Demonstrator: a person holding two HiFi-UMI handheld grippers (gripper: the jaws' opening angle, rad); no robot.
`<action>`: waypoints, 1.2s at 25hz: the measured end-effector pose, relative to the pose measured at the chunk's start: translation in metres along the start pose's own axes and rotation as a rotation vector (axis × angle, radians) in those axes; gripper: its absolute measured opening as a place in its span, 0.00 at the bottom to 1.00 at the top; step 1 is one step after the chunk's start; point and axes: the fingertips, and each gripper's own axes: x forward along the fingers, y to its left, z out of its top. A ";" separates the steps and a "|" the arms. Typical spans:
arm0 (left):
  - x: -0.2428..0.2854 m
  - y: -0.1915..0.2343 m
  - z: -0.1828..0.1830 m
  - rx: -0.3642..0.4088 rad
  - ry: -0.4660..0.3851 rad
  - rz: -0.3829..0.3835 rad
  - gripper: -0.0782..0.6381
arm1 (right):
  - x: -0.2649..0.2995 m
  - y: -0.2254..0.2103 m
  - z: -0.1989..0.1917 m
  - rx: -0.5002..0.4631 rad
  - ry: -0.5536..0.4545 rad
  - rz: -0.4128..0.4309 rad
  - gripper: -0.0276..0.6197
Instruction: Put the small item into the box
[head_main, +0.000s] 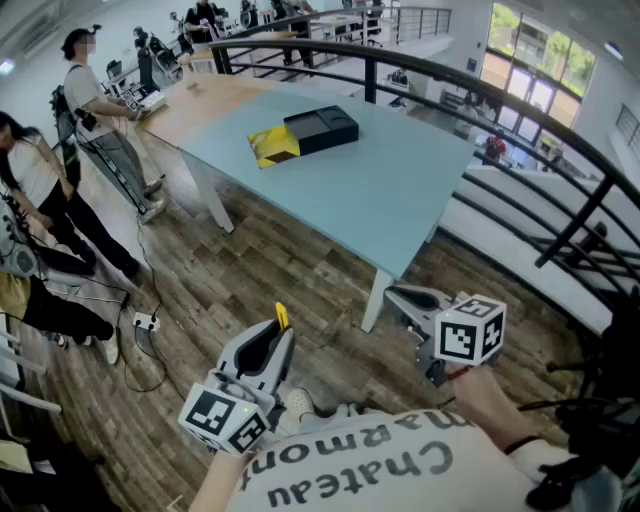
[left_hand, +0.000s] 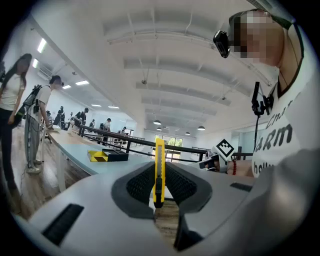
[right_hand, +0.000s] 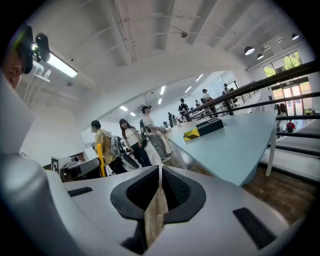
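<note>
The knife (left_hand: 159, 167), a slim yellow utility cutter, stood upright between the pads of the left claw (head_main: 274, 340), which was pinched narrowly on its lower body, so that its tip rose above the jaws. That claw was held low, over the wooden floor (head_main: 250, 265) and well short of the worktop (head_main: 400, 200), with its marker cube (head_main: 222, 415) nearest the person's chest. The right claw (right_hand: 159, 195) was closed, its pads together with only a thin slit between them and nothing in it. It hung to the right at about the same height, near the worktop's near corner, and pointed towards it. The box (head_main: 322, 128), black and flat, lay on the far half of the pale blue worktop, well apart from both claws. A yellow piece (head_main: 273, 146) with black stripes lay against the end of the box nearer the left side; whether the two were joined could not be told. A dark railing (head_main: 520, 105) curved round behind and to the right of the worktop. On the left, several people (head_main: 95, 115) stood beside a further wooden table, and a white power strip (head_main: 146, 322) with its cable lay on the floor.
</note>
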 end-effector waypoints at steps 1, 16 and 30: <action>0.000 -0.001 0.000 0.002 0.002 0.000 0.19 | -0.001 -0.001 0.000 -0.003 0.000 -0.001 0.11; 0.006 0.010 -0.001 -0.023 -0.014 0.030 0.19 | 0.007 -0.008 -0.001 0.006 0.019 0.019 0.12; 0.081 0.125 0.005 -0.030 0.028 -0.017 0.19 | 0.114 -0.055 0.024 0.067 0.095 -0.040 0.12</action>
